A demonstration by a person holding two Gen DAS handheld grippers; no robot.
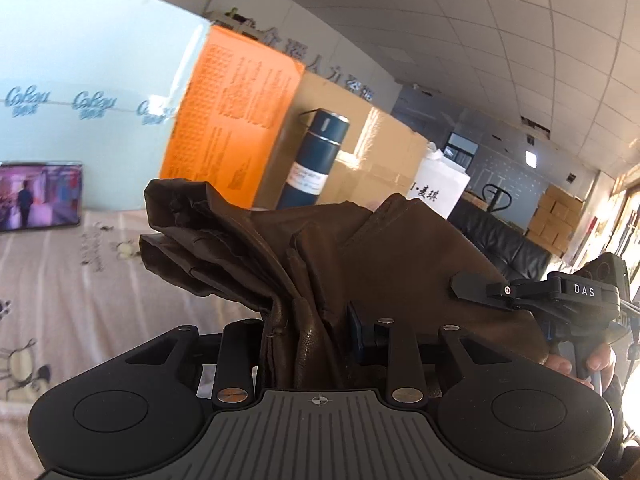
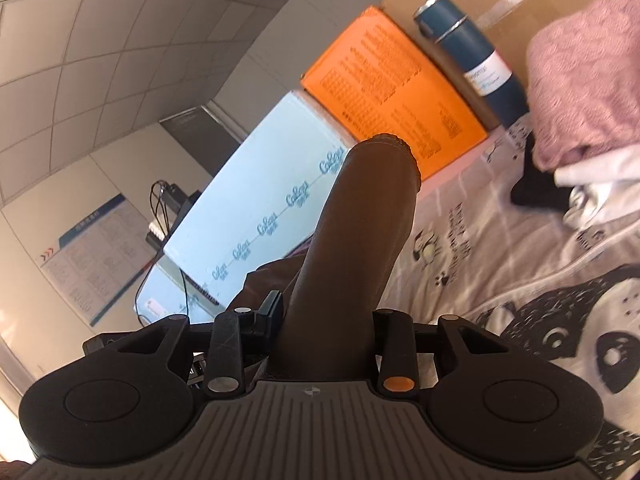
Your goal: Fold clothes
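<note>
A dark brown leather-like garment point(image 1: 360, 256) hangs bunched in the air above the patterned bed sheet point(image 1: 60, 280). My left gripper point(image 1: 308, 344) is shut on its gathered folds. The right gripper point(image 1: 480, 292) shows at the right of the left wrist view, pinching the garment's right edge. In the right wrist view my right gripper point(image 2: 324, 332) is shut on a strip of the same brown garment point(image 2: 360, 232), which stands up and hides the fingertips.
An orange box point(image 1: 232, 120), cardboard boxes point(image 1: 380, 152), a blue flask point(image 1: 316, 156) and a pale blue panel point(image 1: 92, 92) stand behind the bed. A tablet point(image 1: 38, 196) leans at left. Folded pink and white clothes point(image 2: 580, 92) lie on the sheet point(image 2: 520, 248).
</note>
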